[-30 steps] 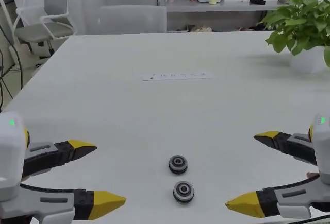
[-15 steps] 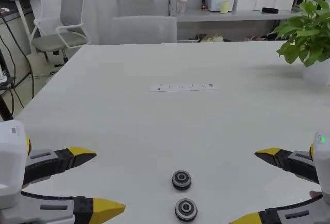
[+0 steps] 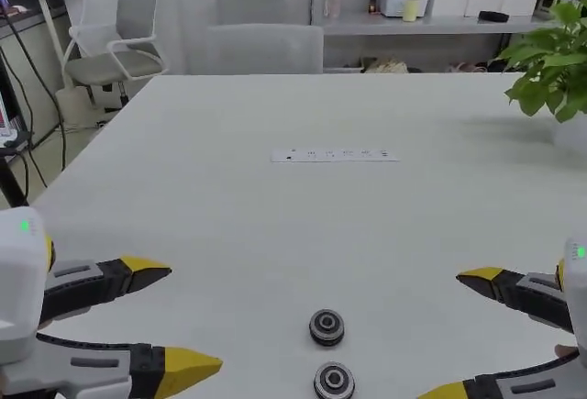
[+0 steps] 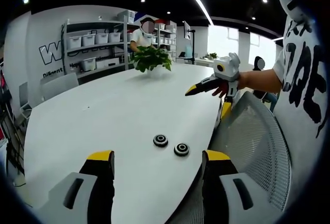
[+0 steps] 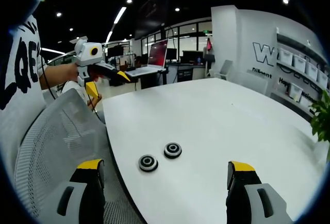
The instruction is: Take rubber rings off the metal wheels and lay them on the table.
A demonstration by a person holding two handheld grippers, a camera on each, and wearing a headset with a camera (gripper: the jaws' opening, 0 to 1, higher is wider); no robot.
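Note:
Two small metal wheels with black rubber rings lie flat near the table's front edge: a farther wheel (image 3: pixel 326 326) (image 4: pixel 160 140) (image 5: pixel 172 150) and a nearer wheel (image 3: pixel 333 382) (image 4: pixel 181 149) (image 5: pixel 148 162). My left gripper (image 3: pixel 180 315) (image 4: pixel 159 160) is open at the lower left, well to the left of the wheels, with nothing between its yellow-tipped jaws. To the wheels' right my right gripper (image 3: pixel 463 333) (image 5: pixel 164 168) also stands open and holds nothing. Each gripper shows in the other's view, the right gripper (image 4: pixel 209 86) and the left gripper (image 5: pixel 111 73).
A white power strip (image 3: pixel 335 155) lies at mid-table. A potted plant (image 3: pixel 550 60) stands at the far right. Grey chairs (image 3: pixel 261 46) and shelves line the far side. A mesh chair back (image 4: pixel 252 147) sits by the front edge next to the person.
The head view has tilted up and shifted, so the wheels sit lower in the picture. Both grippers keep their open pose beside the wheels; the wheels have not moved on the table.

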